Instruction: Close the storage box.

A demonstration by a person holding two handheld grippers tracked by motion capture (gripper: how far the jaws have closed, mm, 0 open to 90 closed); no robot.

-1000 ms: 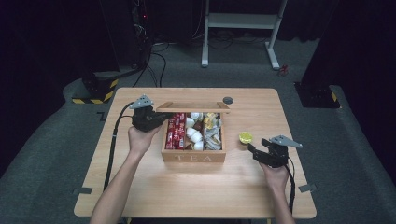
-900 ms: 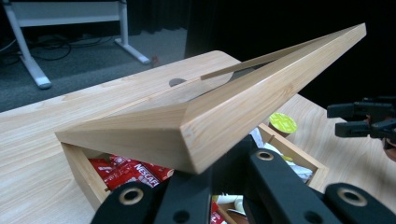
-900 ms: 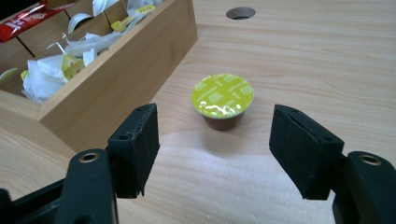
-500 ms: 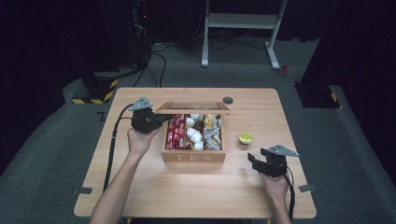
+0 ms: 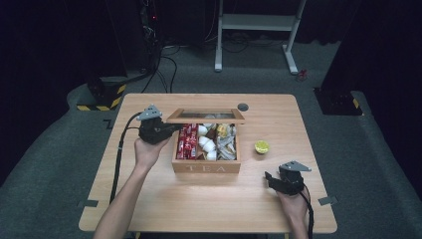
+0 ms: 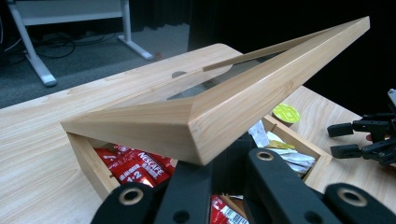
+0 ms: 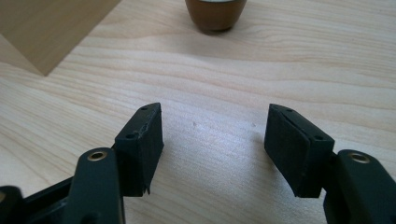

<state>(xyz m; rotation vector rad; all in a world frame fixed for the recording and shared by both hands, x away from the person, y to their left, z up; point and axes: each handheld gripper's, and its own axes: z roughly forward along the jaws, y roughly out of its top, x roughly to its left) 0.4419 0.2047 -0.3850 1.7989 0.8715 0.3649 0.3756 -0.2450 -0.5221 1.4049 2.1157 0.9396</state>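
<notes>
Your left gripper [image 5: 166,130] clamped on the tea box [image 5: 206,167] lid [image 6: 196,112]; right of the box, your right gripper [image 7: 212,140] with 2 jaws apart, empty, near the small cup [image 7: 215,13].

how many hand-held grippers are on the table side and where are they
2. The left hand-held gripper is at the tea box's left side, clamped on the corner of the raised lid. The right hand-held gripper sits low over the table, right of the box, holding nothing.
</notes>
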